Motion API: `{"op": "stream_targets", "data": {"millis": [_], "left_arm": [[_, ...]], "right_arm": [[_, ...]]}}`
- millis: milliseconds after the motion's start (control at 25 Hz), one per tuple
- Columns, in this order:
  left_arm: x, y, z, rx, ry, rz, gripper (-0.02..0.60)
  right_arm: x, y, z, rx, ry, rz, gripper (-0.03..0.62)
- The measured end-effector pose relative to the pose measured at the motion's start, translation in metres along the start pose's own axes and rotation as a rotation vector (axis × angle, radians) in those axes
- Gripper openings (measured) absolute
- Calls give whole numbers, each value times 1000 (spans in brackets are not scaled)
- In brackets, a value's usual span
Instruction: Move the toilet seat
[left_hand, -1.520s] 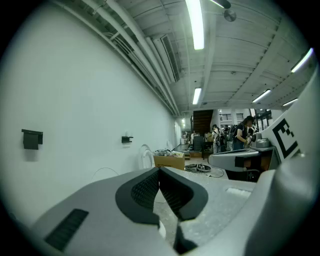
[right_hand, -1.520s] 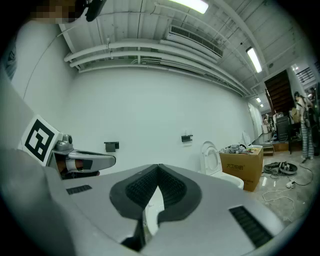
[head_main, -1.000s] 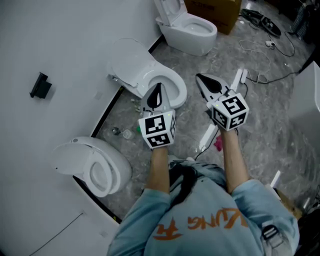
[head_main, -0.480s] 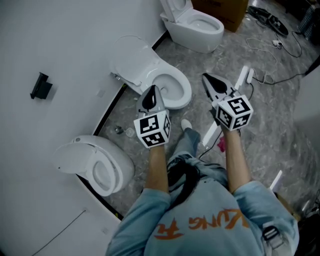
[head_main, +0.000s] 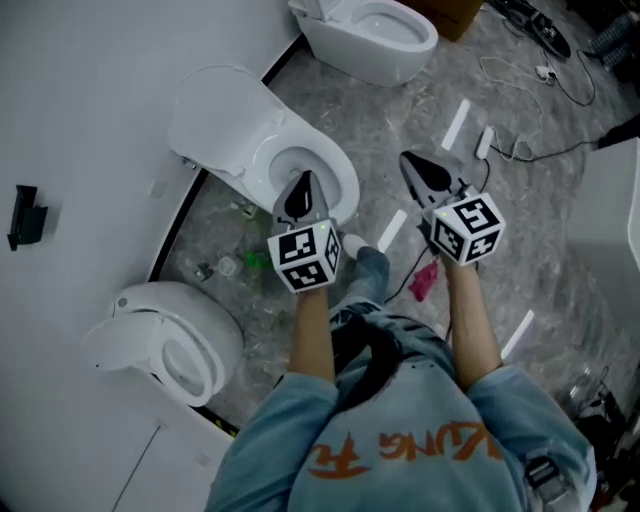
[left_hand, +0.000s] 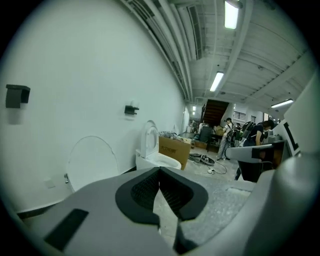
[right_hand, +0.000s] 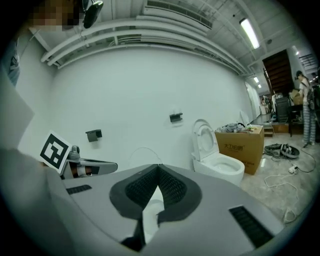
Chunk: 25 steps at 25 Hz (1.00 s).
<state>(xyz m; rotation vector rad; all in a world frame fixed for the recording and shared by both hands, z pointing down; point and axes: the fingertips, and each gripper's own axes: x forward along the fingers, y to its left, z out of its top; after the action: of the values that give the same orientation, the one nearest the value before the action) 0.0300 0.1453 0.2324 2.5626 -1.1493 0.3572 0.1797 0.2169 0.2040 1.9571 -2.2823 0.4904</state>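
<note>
Seat (head_main: 215, 112), a glossy white oval, stood raised against the wall behind the middle toilet (head_main: 325, 180), though it may have been the lid. The person had stepped nearer, bringing the left gripper (head_main: 306, 180) over the smooth rim and the right gripper (head_main: 406, 160) beside it. Both tongs were pinched together, empty, above the speckled grey floor (head_main: 400, 95).

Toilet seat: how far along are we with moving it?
Done: nothing that shows. The middle toilet has its lid up against the wall, and neither gripper touches it. In hand: nothing. The left gripper and right gripper are both shut and empty, held close in front of it. Left: reach in, grip the seat and move it.
</note>
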Motion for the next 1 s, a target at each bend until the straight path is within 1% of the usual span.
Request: {"op": "stream_targets", "data": {"millis": [80,200,320,440,520,680,840,1000], "left_arm": [[27,7,-8,-7,42,9,2],[59,32,-17,-18,87,43,2],[77,63,-24,-43,118,104,2],[90,88,-26,-72,126,151,2],[94,101,-31,-98,132,178,2],[101,127,-56,-167,166,212,2],[98,139,-80,-222,202,227,2],[96,150,-106,-278,241,225,2]], "right_arm": [[27,-19,-7,26,38,15,0],[73,-35,-9,44,67,54,0],[114,-37,-11,45,88,114,0],[147,-35,-13,42,119,168,0],[166,-30,-18,27,152,207,0],[199,-13,-21,-22,204,284,0],[216,5,-26,-58,251,352,0],[234,21,-50,-68,319,415,0]]}}
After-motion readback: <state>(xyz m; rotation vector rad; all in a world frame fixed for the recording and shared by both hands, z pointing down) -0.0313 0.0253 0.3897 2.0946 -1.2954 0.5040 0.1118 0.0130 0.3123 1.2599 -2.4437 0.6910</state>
